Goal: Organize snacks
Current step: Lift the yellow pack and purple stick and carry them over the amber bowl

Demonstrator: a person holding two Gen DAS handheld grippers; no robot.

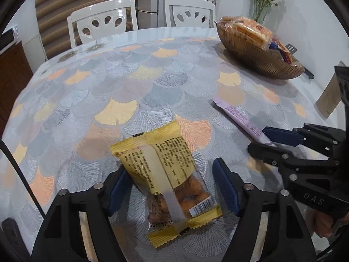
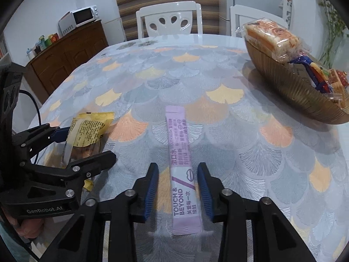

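Each claw low, astride a packet

Left tongs gaping around a yellow nut packet on the desk; right tongs over at a purple sachet, brown snack bowl behind.
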